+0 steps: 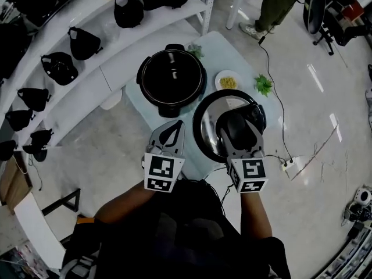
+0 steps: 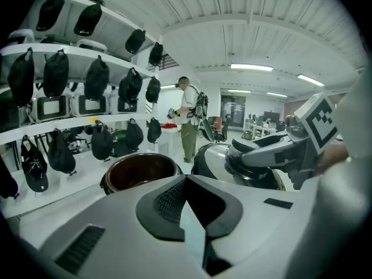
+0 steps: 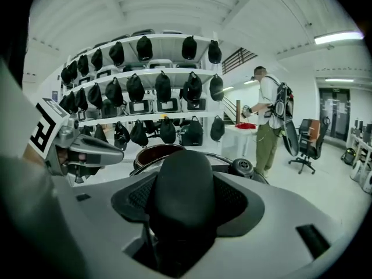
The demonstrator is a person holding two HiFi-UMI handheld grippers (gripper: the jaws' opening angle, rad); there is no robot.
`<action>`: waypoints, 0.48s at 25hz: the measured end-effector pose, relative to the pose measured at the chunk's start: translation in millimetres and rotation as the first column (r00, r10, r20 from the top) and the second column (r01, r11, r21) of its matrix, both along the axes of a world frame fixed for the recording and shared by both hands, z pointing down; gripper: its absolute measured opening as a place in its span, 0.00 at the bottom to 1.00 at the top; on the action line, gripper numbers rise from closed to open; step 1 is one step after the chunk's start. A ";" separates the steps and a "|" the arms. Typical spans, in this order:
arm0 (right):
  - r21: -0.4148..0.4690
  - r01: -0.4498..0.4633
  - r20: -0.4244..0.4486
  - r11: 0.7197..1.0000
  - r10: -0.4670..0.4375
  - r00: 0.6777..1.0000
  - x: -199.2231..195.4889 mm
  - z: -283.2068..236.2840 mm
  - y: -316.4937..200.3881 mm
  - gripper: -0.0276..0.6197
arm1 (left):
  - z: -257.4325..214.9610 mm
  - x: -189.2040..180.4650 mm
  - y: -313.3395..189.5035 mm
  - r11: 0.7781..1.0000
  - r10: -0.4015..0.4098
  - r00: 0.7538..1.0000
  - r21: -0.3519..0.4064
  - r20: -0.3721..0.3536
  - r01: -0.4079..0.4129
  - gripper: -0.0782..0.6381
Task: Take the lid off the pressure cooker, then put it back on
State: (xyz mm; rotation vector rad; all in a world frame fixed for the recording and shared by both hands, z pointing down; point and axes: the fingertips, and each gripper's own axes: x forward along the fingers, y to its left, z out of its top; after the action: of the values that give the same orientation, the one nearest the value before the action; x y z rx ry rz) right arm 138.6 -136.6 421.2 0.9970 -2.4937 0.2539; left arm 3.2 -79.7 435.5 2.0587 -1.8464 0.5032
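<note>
Steel-rimmed round lid [image 1: 210, 113] — black handle [image 3: 183, 182] clamped in right claw [image 1: 238, 131] — left claw [image 1: 171, 132] closed, empty.

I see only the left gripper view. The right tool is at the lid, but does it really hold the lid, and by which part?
Observer: Yes. The right gripper view shows the right tool shut on the lid's black handle.
Operator: Is the lid above the cooker now?
Observer: No. In the head view the lid is beside the open pressure cooker, toward the person's right.
Operator: What is behind the lid?
Observer: A small bowl with yellow contents stands on the table.
</note>
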 end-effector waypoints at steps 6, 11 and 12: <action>0.032 0.085 -0.002 0.996 -0.085 0.996 -45.7 -17.8 -13.9 0.50 | -8.2 -62.6 0.7 0.997 -0.071 0.997 0.023 0.017 0.071 0.12; 0.028 0.132 0.004 0.991 -0.132 0.991 -91.9 -27.2 -25.5 0.50 | -6.2 -107.9 3.8 0.995 -0.098 0.995 0.012 0.010 0.098 0.12; 0.031 0.150 0.000 0.988 -0.150 0.989 -102.7 -28.8 -27.7 0.50 | -5.6 -116.5 3.8 0.994 -0.105 0.994 0.011 0.007 0.105 0.12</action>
State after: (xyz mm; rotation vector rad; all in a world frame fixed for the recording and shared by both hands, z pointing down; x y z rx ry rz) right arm 35.8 -164.4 392.4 0.8159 -2.5671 0.1697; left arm -113.3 -75.9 430.0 1.9566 -1.9530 0.4757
